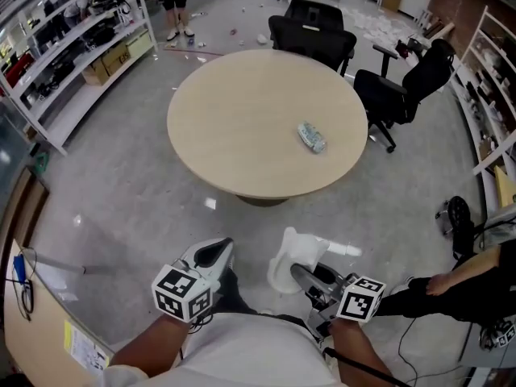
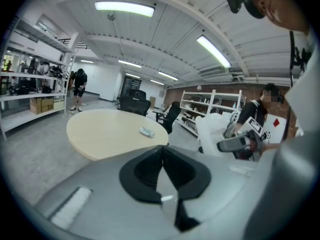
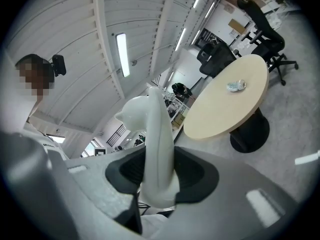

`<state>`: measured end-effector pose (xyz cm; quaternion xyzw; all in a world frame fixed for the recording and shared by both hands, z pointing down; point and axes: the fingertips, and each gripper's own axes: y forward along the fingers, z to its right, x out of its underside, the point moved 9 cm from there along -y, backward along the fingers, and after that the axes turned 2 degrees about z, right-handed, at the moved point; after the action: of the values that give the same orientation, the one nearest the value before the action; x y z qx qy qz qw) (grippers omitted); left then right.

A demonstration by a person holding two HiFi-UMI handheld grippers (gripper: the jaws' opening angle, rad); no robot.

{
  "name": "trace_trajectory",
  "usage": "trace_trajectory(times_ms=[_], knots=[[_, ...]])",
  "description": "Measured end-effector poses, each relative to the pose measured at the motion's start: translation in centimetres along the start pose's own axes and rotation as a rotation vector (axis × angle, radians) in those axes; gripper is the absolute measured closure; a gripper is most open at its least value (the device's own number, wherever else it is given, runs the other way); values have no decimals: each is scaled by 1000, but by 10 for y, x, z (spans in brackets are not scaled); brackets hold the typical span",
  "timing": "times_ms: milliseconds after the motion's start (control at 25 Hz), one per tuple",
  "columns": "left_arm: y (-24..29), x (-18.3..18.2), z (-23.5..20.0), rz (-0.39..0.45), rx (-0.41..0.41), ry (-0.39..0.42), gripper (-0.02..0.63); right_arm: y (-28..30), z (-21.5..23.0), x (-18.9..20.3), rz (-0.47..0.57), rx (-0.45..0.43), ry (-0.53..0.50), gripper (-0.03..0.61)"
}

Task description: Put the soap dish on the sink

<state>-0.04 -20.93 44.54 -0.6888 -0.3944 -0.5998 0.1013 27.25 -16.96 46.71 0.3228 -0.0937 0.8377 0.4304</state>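
Soap dish [image 3: 159,124], glossy white, curved; pinched by right gripper [image 3: 158,176]

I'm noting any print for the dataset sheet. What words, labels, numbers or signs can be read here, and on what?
No text is readable.
Left gripper and right gripper: only square black-and-white marker patterns, no letters.
Packet on the round table: print too small.
Sheet on the desk: blurred.

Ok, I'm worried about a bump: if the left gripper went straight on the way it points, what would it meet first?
Probably the round table, near its front edge; only bare floor shows between it and the left gripper. Depth is unclear.
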Motion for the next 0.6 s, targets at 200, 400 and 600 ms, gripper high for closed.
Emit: trace_trajectory(times_ms=[200,400,600], knots=[[26,-28,-30,-17,30,-4,607,29,10,-26,0,38,30,431],[50,-53,-77,-37,55,8,607,77,16,-55,1,63,28,431],[77,-81,-126,-55,100,5,607,128,25,-81,7,104,44,431]])
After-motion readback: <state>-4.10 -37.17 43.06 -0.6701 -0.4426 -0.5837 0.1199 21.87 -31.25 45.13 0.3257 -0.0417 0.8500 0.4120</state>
